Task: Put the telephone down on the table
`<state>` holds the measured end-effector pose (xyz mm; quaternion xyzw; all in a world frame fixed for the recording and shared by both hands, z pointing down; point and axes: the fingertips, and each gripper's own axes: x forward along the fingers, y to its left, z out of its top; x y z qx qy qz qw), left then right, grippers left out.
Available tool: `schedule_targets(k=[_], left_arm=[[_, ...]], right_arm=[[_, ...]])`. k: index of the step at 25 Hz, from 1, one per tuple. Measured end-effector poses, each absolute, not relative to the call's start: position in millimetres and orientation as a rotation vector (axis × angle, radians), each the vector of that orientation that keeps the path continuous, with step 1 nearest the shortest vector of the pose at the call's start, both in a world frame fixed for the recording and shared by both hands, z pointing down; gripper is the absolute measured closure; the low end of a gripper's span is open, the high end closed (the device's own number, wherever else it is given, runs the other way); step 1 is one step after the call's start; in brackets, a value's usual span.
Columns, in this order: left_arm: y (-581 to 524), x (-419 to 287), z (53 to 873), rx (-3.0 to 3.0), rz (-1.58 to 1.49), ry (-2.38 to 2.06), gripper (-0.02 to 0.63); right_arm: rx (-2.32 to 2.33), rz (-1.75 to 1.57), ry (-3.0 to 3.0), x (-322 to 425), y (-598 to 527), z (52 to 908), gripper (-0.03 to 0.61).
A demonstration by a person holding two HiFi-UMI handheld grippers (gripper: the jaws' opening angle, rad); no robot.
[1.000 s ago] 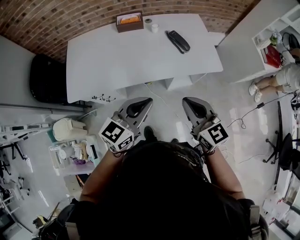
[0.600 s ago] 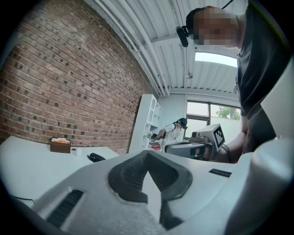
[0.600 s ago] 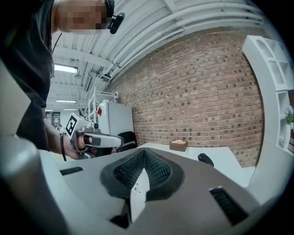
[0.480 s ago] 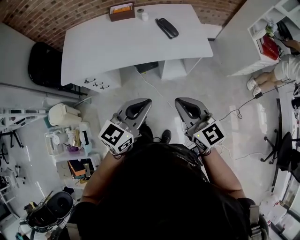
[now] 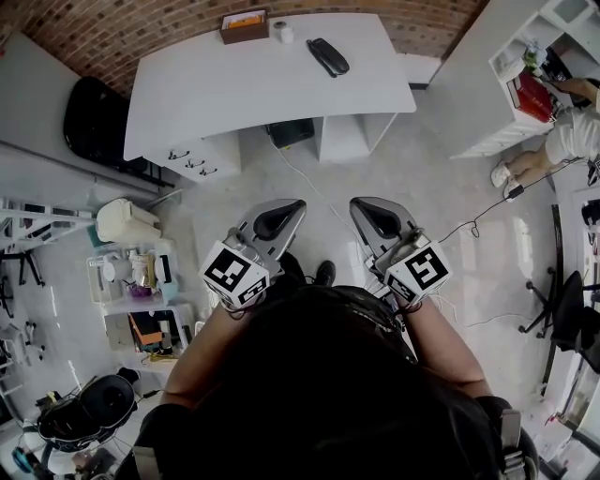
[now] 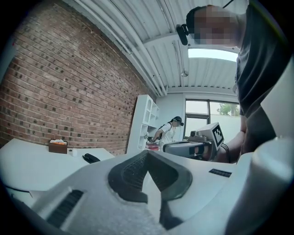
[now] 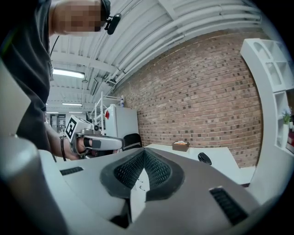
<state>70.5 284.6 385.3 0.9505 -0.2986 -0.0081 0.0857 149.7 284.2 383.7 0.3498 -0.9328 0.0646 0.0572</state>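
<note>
Two grippers, both with jaws pressed together and nothing pinched between them. I hold my left gripper (image 5: pixel 289 206) and my right gripper (image 5: pixel 364 206) side by side in front of my body, roughly level, their tips aimed towards the white table (image 5: pixel 234 103).

The black telephone (image 5: pixel 328 56) lies flat on the table top, towards its far right part and near the edge by the brick wall (image 5: pixel 112 28). It is well apart from both grippers, with open floor (image 5: pixel 422 187) between.

A brown box (image 5: pixel 246 25) with something orange inside sits at the table's far edge, and a small white roll (image 5: pixel 283 33) stands just beside it, between box and telephone. A black chair (image 5: pixel 94 122) stands at the table's left end.

In each gripper view the ribbed pads meet at the tip, and the table with the telephone shows beyond — left of the tip for my left gripper, right of it for my right.

A person (image 5: pixel 567 141) stands at the white shelf unit (image 5: pixel 525 56) on the right.
</note>
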Motion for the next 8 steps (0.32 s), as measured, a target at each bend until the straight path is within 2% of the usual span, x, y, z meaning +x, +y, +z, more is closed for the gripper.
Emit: schedule_targets(k=[8], left_arm=[[298, 84, 379, 2.843, -0.016, -0.897, 0.606]], right_arm=[[1.058, 0.204, -2.839, 164, 295, 381, 0.565]])
